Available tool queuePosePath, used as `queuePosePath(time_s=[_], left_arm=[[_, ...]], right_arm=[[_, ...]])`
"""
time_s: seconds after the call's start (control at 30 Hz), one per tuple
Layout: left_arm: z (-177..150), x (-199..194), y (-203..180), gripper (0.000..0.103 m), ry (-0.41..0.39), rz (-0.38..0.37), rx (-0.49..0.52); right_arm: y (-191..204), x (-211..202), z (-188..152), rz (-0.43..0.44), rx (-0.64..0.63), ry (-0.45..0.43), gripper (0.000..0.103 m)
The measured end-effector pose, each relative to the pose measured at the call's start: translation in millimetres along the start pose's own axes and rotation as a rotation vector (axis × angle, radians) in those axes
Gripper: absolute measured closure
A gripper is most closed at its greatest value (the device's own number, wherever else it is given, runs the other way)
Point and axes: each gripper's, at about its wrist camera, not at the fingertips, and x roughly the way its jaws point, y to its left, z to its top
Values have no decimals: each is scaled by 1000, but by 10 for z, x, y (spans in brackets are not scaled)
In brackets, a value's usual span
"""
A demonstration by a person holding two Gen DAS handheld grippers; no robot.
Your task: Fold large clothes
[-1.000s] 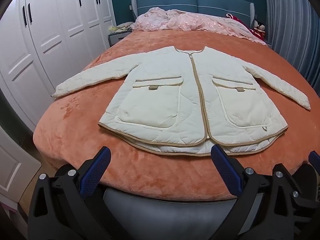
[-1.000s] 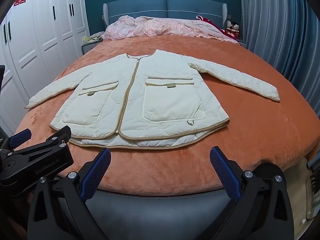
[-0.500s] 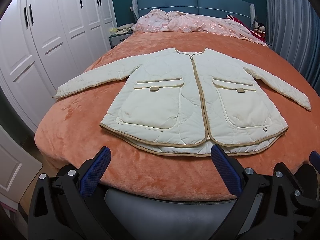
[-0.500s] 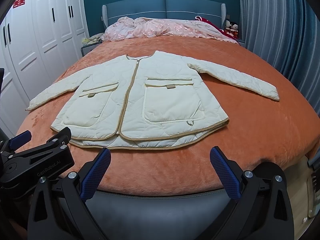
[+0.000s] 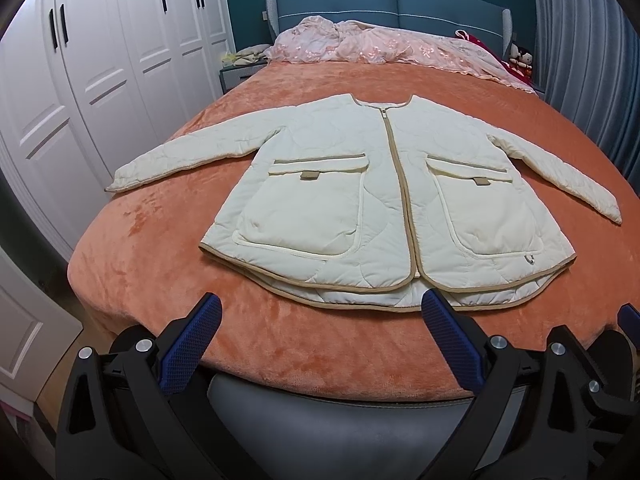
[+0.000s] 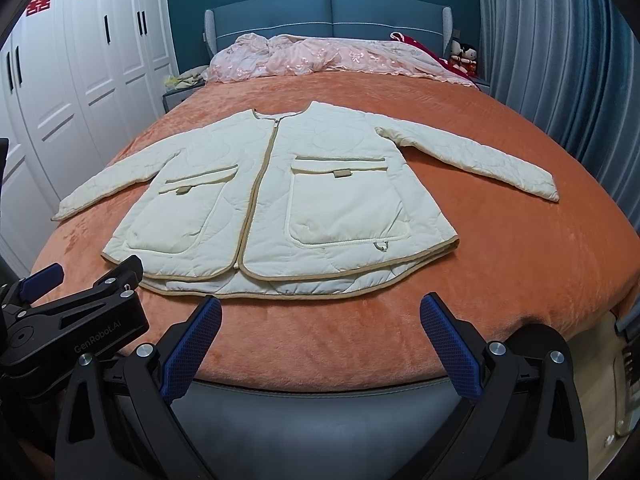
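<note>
A cream quilted jacket [image 5: 384, 196] with tan trim and two front pockets lies flat, zipped, sleeves spread out, on the orange bed cover [image 5: 152, 248]. It also shows in the right wrist view [image 6: 288, 204]. My left gripper [image 5: 320, 312] is open and empty, hovering over the bed's foot edge just short of the jacket's hem. My right gripper [image 6: 320, 316] is open and empty at the same edge, to the right of the left one. The left gripper's body [image 6: 76, 320] shows in the right wrist view at lower left.
A pink quilt [image 5: 384, 44] is bunched at the blue headboard [image 5: 384, 4]. White wardrobes [image 5: 100, 64] stand left of the bed, with a nightstand [image 5: 240, 72] beside them. Blue curtains [image 6: 560, 60] hang on the right. The bed's dark foot edge [image 5: 328, 420] lies below the grippers.
Both grippers have risen and eased slightly forward toward the jacket's hem. The jacket has not moved. Both stay open.
</note>
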Motion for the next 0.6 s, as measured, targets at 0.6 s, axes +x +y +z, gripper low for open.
queuePosePath(time_s=[0.6], left_arm=[[-7,5,12,6,2,-5,-6]], right_arm=[[5,0,-2,1,0,0,5]])
